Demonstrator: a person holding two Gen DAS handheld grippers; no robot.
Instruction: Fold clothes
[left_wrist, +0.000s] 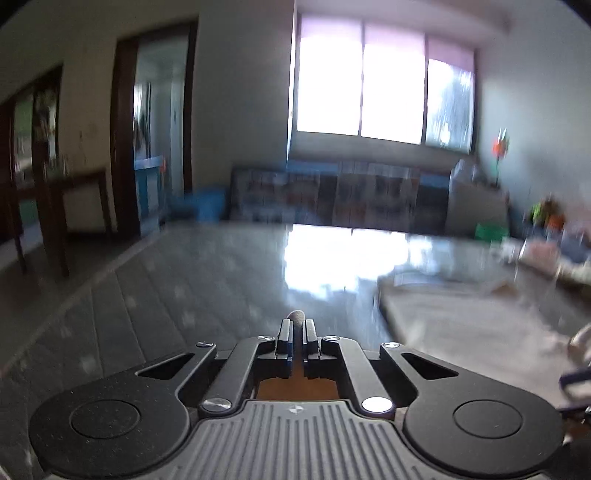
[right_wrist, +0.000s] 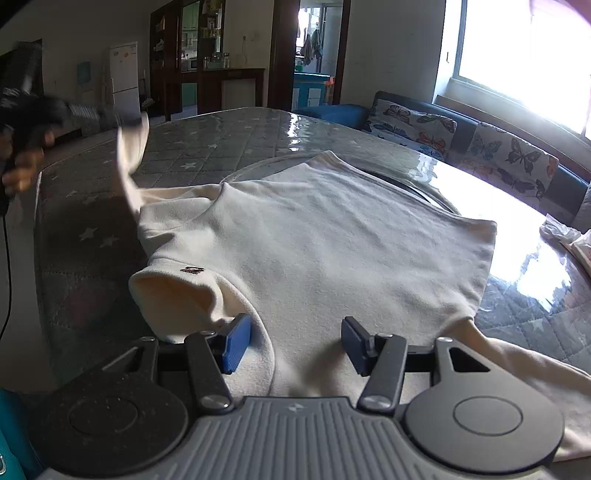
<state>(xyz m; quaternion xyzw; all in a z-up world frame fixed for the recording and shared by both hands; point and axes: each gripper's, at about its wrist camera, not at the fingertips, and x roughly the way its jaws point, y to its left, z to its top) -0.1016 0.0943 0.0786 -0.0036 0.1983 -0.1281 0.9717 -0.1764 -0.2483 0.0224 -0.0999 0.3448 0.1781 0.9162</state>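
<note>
Sweater (right_wrist: 314, 236) flat on quilted table (right_wrist: 221, 136) | left tongs (left_wrist: 297, 328) pinch sleeve (right_wrist: 129, 147) | right tongs (right_wrist: 295, 343) spread | sofa (right_wrist: 461, 136) behind

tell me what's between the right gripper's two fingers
In the right wrist view, the open right gripper has the cream shirt lying between its blue pads, beside the collar.
</note>
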